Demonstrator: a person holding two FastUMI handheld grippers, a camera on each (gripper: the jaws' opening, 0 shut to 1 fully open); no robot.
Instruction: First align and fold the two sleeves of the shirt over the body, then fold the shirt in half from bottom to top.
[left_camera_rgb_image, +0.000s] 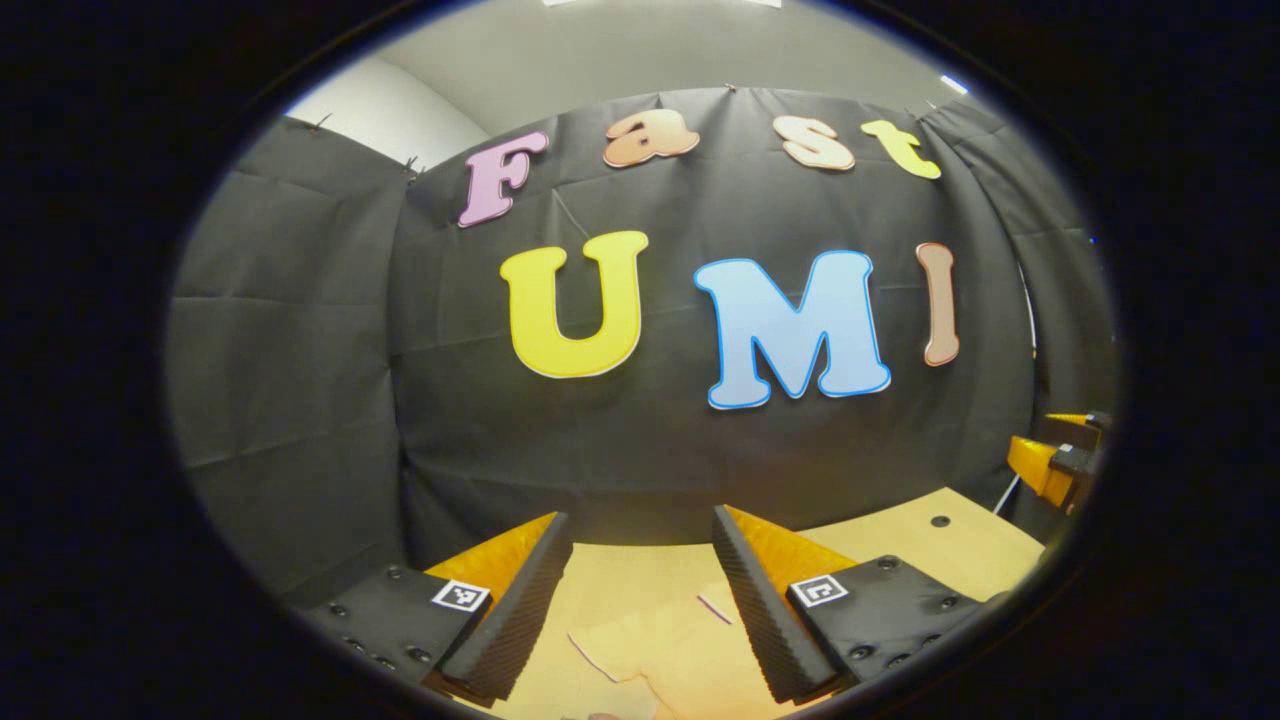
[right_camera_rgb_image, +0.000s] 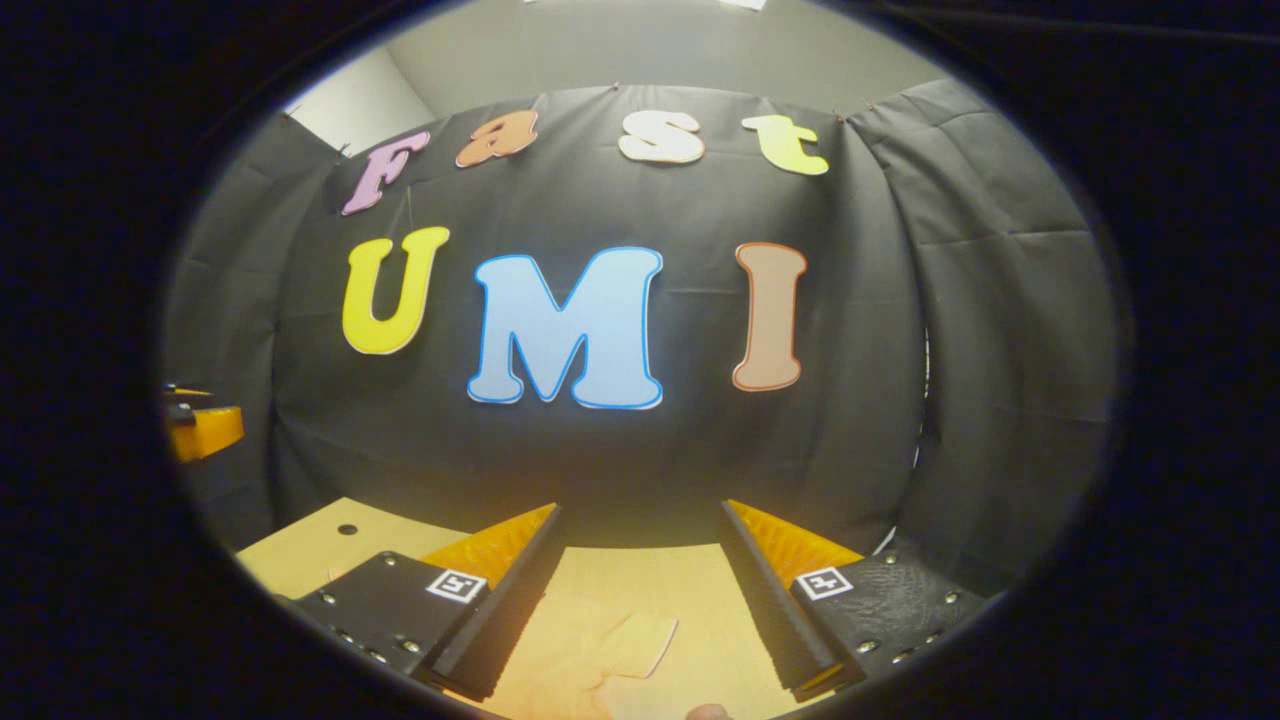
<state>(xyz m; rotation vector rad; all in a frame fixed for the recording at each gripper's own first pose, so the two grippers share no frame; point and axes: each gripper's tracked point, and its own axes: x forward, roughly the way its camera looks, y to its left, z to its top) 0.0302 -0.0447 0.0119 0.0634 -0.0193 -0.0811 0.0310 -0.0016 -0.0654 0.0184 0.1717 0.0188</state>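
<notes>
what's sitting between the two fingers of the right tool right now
In the right gripper view, the open right tool grips nothing; past its gap lies the table with pale shirt fabric on it.

No readable word, brand or number stands on any object; the sole signs are small square black-and-white coded markers (left_camera_rgb_image: 460, 596), one on the mount plate beside each finger of the left gripper (left_camera_rgb_image: 640, 610) and likewise of the right gripper (right_camera_rgb_image: 640, 610); their patterns carry no legible characters.
</notes>
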